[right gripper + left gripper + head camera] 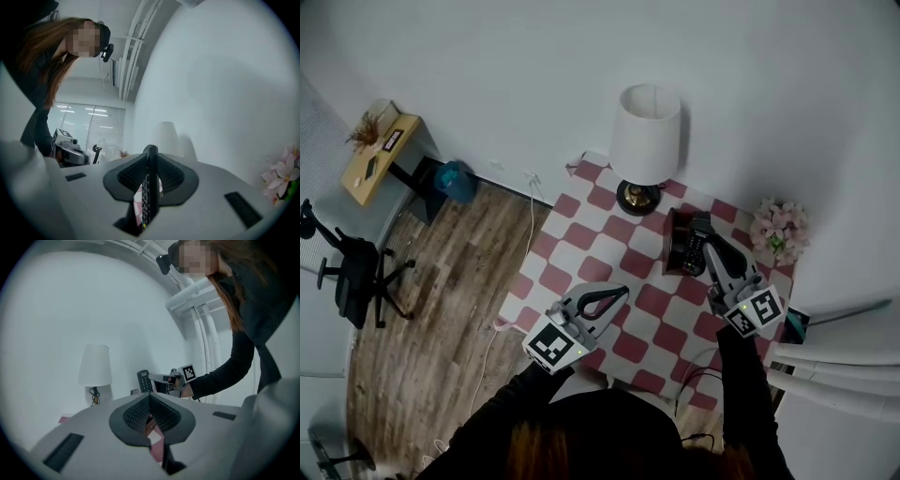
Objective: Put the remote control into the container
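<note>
**While the Right Gripper Held the Remote at the Container**

Although the head view showed it only from above, the remote control (695, 249) sat over the mouth of the dark container (676, 246), and I could not tell whether its lower end was already inside. In the left gripper view the remote control (144, 380) stood nearly upright with its keypad showing. The right gripper (702, 228) had it clamped. In the right gripper view its jaws were only a little apart, pressed against the two flat faces of the remote control (148, 187), which stood edge-on to the camera with its buttons facing left. The person's dark sleeve ran back from that gripper's marker cube (754, 309) to the bottom of the picture.

The container stood on a table covered in a red-and-white checked cloth (581, 234), just beside the brass base of a lamp with a white shade (645, 131). A bunch of pink flowers (780, 230) was at the table's right edge, near the container.

The left gripper (620, 294) hung over the near part of the cloth, well apart from the container, pointing toward it. Its jaws were fully together with nothing between them, as the left gripper view showed.

Beyond the table lay a wooden floor (441, 309), with a black office chair (352, 272) and a small yellow side table (380, 155) at the far left.
</note>
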### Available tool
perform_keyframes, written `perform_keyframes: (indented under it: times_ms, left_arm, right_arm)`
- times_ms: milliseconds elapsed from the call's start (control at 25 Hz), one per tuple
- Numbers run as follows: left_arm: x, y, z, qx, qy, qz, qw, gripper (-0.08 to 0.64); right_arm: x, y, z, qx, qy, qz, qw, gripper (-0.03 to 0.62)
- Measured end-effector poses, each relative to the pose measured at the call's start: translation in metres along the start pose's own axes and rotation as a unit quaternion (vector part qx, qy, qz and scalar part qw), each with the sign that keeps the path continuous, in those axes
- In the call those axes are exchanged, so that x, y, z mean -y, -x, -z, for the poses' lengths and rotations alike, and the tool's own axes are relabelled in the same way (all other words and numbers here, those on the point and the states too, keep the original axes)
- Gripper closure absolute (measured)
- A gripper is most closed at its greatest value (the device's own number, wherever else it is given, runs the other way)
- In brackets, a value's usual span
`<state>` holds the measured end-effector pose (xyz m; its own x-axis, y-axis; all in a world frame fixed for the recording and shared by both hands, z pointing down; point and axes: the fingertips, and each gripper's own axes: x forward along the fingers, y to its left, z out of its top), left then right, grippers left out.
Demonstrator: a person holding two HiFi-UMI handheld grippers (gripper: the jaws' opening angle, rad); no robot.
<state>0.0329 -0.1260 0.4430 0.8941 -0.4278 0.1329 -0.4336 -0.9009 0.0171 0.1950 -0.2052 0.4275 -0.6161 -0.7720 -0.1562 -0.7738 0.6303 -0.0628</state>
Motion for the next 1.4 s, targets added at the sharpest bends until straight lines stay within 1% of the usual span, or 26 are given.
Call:
perform_keyframes:
  times_ms: [80, 200, 280, 320, 400, 440, 560, 680, 760, 880, 1120, 1160, 1200, 1240, 1400]
  left_arm:
    - [0.004, -0.024, -0.001, 0.008, -0.012, 0.034, 0.9993, 0.558]
    - [0.008, -0.059, -0.003, 0.019, -0.029, 0.083, 0.9959, 0.558]
    - [0.006, -0.077, -0.002, 0.022, -0.025, 0.098, 0.9946, 0.554]
    - [0.004, -0.084, -0.001, 0.023, -0.021, 0.099, 0.9946, 0.539]
    - [-0.001, -0.096, -0.001, 0.025, -0.013, 0.098, 0.9948, 0.458]
    - [-0.002, -0.1, 0.0, 0.025, -0.01, 0.101, 0.9945, 0.444]
    - [0.004, -0.111, 0.002, 0.022, -0.014, 0.134, 0.9906, 0.427]
    - [0.011, -0.122, 0.002, 0.02, -0.024, 0.17, 0.9849, 0.369]
    - [0.015, -0.127, 0.002, 0.017, -0.03, 0.188, 0.9815, 0.348]
    - [0.019, -0.133, -0.001, 0.021, -0.031, 0.2, 0.979, 0.348]
    - [0.016, -0.138, -0.003, 0.025, -0.034, 0.194, 0.9801, 0.351]
    - [0.017, -0.138, -0.003, 0.023, -0.035, 0.198, 0.9794, 0.357]
    - [0.018, -0.138, -0.002, 0.021, -0.035, 0.203, 0.9784, 0.383]
    - [0.018, -0.139, -0.001, 0.017, -0.036, 0.207, 0.9776, 0.435]
    - [0.014, -0.143, 0.005, 0.004, -0.047, 0.205, 0.9776, 0.446]
  right_arm:
    - [-0.006, 0.002, -0.006, 0.005, -0.004, -0.008, 1.0, 0.518]
    - [-0.017, 0.004, -0.015, 0.012, -0.008, -0.021, 1.0, 0.518]
    - [-0.024, 0.005, -0.022, 0.016, -0.01, -0.031, 0.999, 0.518]
    - [-0.027, 0.006, -0.025, 0.017, -0.011, -0.036, 0.999, 0.518]
    - [-0.031, 0.008, -0.03, 0.017, -0.012, -0.046, 0.999, 0.518]
    - [-0.034, 0.009, -0.031, 0.017, -0.013, -0.052, 0.998, 0.518]
    - [-0.042, 0.012, -0.034, 0.01, -0.01, -0.072, 0.997, 0.518]
    - [-0.047, 0.014, -0.034, 0.003, -0.008, -0.087, 0.996, 0.518]
    - [-0.048, 0.015, -0.034, 0.001, -0.008, -0.092, 0.996, 0.518]
    - [-0.049, 0.016, -0.034, -0.001, -0.008, -0.096, 0.995, 0.518]
    - [-0.048, 0.015, -0.028, -0.012, -0.005, -0.098, 0.995, 0.518]
    - [-0.047, 0.015, -0.027, -0.014, -0.005, -0.098, 0.995, 0.518]
    - [-0.046, 0.015, -0.026, -0.015, -0.005, -0.097, 0.995, 0.518]
    - [-0.045, 0.015, -0.025, -0.016, -0.004, -0.097, 0.995, 0.518]
    - [-0.04, 0.013, -0.019, -0.029, 0.004, -0.099, 0.995, 0.518]
